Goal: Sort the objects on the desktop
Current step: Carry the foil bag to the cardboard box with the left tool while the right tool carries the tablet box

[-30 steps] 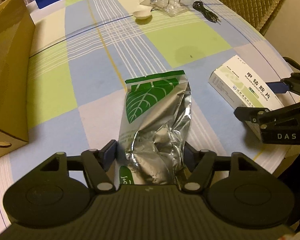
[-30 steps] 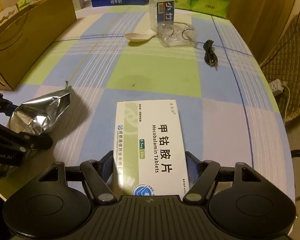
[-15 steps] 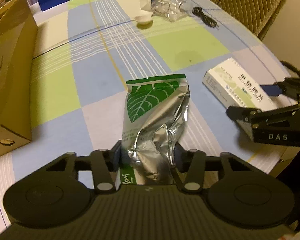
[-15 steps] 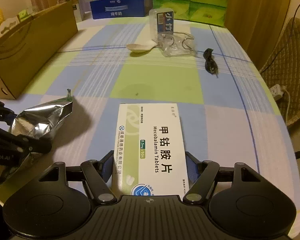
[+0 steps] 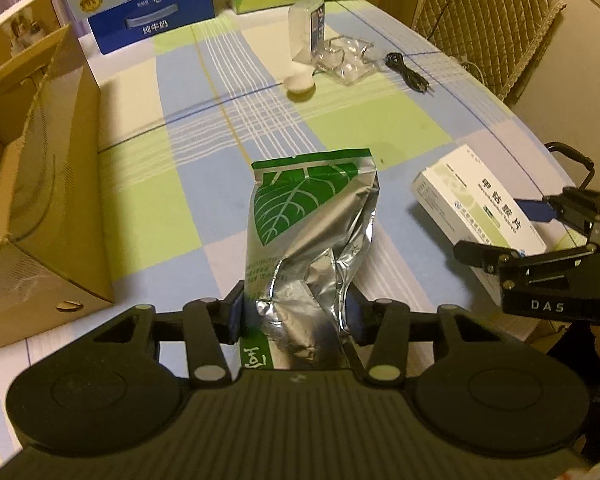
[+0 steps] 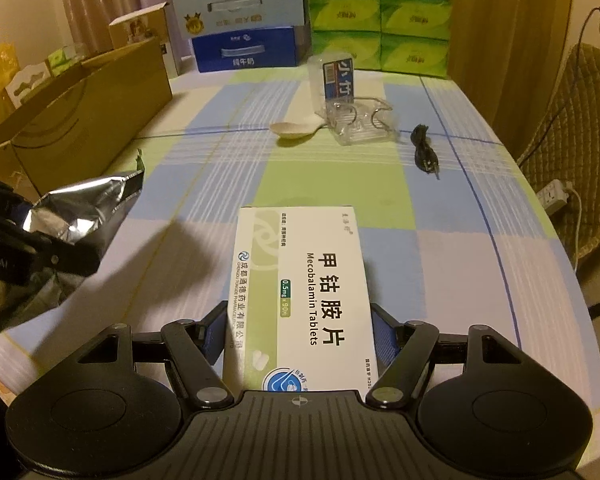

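Left gripper (image 5: 296, 312) clamped on crumpled foil pouch (image 5: 306, 236), now raised off checked tablecloth (image 5: 148, 184) and tilted higher than a second ago. Right gripper (image 6: 298, 328) closed against both sides of white tablet box (image 6: 300, 288), likewise lifted from its earlier resting place near the table's front edge. Open cardboard carton (image 5: 32, 184) at far left; interior not visible. Clear plastic tray (image 6: 360, 124) toward the far end of the table, contents indistinct, with upright clear container (image 6: 334, 80) touching its rear, pale spoon (image 6: 296, 128) beside it, black cable (image 6: 424, 152) nearby.
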The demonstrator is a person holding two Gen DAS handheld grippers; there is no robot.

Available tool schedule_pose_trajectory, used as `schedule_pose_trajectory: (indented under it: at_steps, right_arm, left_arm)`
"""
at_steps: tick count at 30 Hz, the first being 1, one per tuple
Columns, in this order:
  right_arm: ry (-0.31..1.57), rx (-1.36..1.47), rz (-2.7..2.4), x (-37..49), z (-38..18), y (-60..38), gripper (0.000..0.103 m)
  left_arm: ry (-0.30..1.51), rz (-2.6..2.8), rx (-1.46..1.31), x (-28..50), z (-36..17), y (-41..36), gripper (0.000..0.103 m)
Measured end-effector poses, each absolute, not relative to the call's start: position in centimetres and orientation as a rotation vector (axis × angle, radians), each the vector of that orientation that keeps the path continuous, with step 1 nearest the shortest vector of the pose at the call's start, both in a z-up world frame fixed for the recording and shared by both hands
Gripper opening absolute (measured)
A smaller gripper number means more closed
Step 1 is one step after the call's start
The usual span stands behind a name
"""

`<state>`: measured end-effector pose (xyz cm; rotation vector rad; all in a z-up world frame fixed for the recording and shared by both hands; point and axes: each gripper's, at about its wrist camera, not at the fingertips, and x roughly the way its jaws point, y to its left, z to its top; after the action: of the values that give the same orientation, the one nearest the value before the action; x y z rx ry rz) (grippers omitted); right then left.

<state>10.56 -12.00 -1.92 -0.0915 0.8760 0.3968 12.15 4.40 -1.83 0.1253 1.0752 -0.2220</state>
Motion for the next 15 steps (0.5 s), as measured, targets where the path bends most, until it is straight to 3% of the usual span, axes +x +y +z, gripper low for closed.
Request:
schedule_pose_trajectory:
  at_steps: [15]
  right_arm:
    - [0.813,-0.081,0.402,8.6,2.9,-10.5,0.068]
  left_arm:
    - [1.013,-0.212,0.110,9.9,1.5,5.1,0.043]
